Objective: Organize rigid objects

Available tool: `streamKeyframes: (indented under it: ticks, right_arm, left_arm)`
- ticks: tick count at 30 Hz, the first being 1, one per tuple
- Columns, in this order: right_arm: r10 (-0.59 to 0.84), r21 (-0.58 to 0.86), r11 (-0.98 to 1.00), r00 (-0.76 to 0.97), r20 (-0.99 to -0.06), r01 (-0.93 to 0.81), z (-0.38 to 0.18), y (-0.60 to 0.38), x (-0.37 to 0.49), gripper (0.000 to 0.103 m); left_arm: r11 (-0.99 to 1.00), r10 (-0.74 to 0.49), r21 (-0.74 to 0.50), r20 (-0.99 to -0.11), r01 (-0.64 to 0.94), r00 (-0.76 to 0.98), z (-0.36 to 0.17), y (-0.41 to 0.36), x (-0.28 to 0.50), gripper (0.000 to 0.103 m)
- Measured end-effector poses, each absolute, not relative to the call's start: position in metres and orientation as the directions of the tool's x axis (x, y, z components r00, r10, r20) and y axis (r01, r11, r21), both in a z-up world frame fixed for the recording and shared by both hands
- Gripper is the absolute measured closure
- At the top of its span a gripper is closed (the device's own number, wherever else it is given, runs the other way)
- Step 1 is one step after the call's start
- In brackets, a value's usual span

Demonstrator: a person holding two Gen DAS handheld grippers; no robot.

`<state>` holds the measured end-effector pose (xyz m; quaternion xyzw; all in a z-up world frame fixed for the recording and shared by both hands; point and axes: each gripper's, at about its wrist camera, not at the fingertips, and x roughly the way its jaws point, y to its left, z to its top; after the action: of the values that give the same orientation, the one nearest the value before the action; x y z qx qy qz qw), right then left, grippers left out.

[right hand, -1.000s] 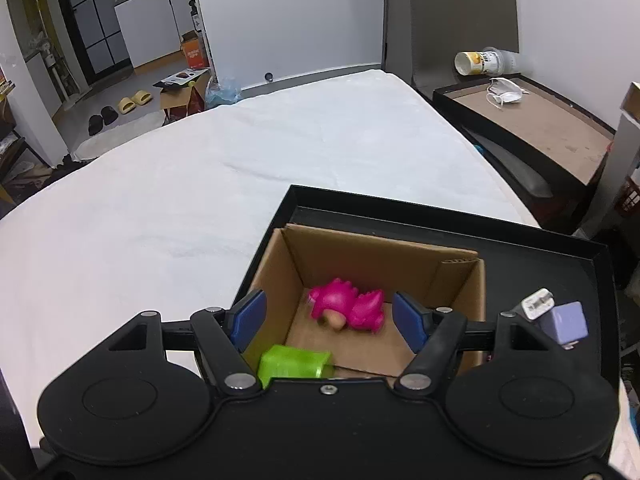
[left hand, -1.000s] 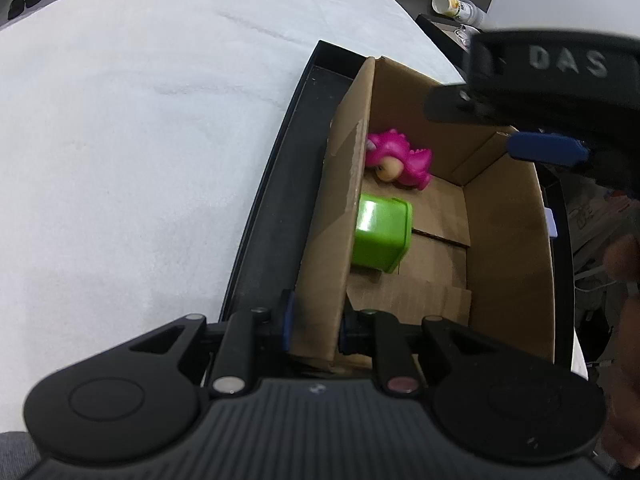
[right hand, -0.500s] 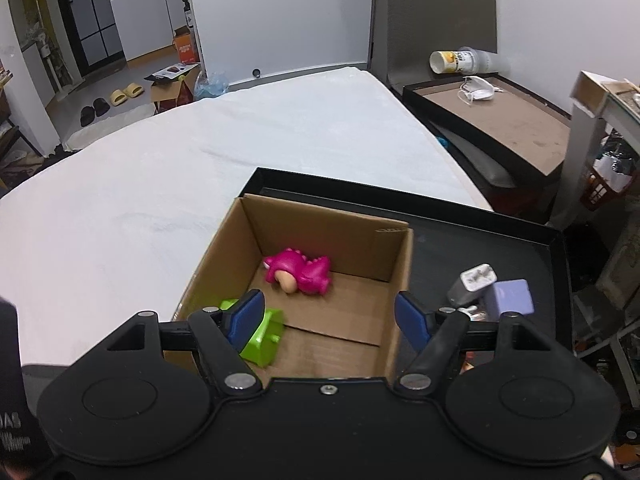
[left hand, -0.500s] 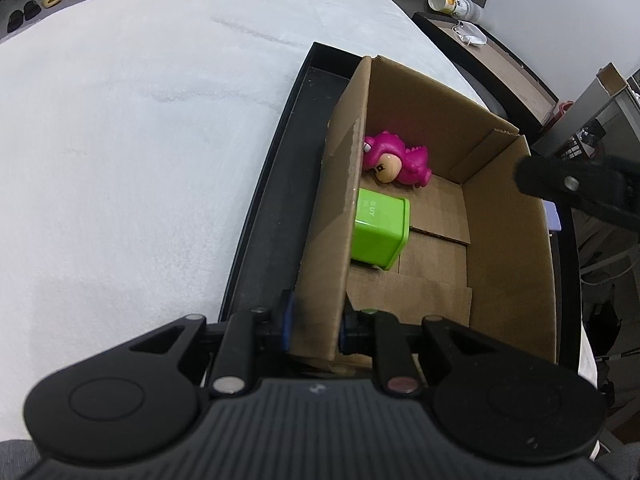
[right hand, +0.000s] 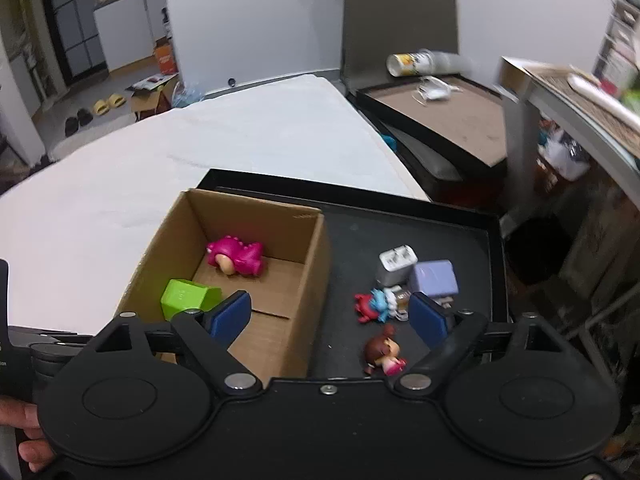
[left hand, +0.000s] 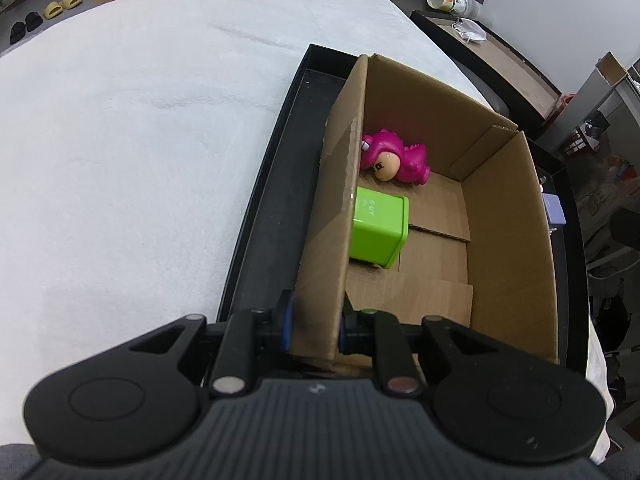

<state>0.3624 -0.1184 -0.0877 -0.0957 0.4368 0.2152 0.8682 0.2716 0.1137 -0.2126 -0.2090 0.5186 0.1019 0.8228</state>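
Left gripper [left hand: 314, 326]: clamped on box [left hand: 508, 216] wall. Right gripper [right hand: 330, 314]: jaws just opening, nothing between them. In box: pink toy [right hand: 237, 256], green cube [right hand: 188, 298]. On tray [right hand: 452, 236] beside box: chargers [right hand: 416, 274], figurines [right hand: 380, 326].

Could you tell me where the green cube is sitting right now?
In the left wrist view the green cube rests inside the cardboard box, against its left wall, just nearer than the pink dinosaur toy.

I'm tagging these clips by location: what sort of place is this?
Most likely a lived-in home, perhaps a bedroom or studio: a wide white bed-like surface, slippers on the floor near a doorway, and kitchen-style white cabinets in the far room.
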Motion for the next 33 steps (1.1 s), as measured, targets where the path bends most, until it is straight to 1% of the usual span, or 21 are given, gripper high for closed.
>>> streamKeyframes:
  ticks: [3,10,17,25,27,31,33]
  right_arm:
    - [0.304,0.071,0.903,0.513,-0.802,-0.425,-0.089,-0.136,0.367,0.017]
    - [0.294,0.082,0.916,0.518,-0.803,-0.392,-0.103,-0.162,0.373,0.016]
    - [0.276,0.089,0.925,0.493,-0.825,-0.369,-0.133,-0.18,0.377,0.016]
    - [0.31,0.173,0.93,0.435,-0.846,-0.326,-0.165,-0.193,0.386,0.017]
    - [0.318,0.194,0.931,0.424,-0.848,-0.31,-0.173,-0.194,0.388,0.019]
    - [0.303,0.198,0.937,0.386,-0.871,-0.288,-0.193,-0.192,0.396,0.033]
    - [0.292,0.195,0.942,0.376,-0.88,-0.274,-0.199,-0.193,0.401,0.036]
  left_arm:
    - [0.889,-0.051,-0.242,-0.896,-0.388,0.442,-0.213,0.115,0.272,0.085]
    - [0.887,-0.045,-0.238,-0.898,-0.397,0.437,-0.213,0.114,0.271,0.085]
    - [0.888,-0.03,-0.222,-0.902,-0.402,0.431,-0.213,0.11,0.272,0.085]
    - [0.885,-0.009,-0.206,-0.905,-0.418,0.426,-0.213,0.112,0.273,0.086]
    - [0.883,0.0,-0.2,-0.905,-0.425,0.426,-0.213,0.113,0.274,0.086]
    - [0.879,0.008,-0.195,-0.906,-0.435,0.423,-0.213,0.114,0.276,0.086]
    - [0.878,0.011,-0.192,-0.907,-0.438,0.42,-0.214,0.114,0.278,0.086]
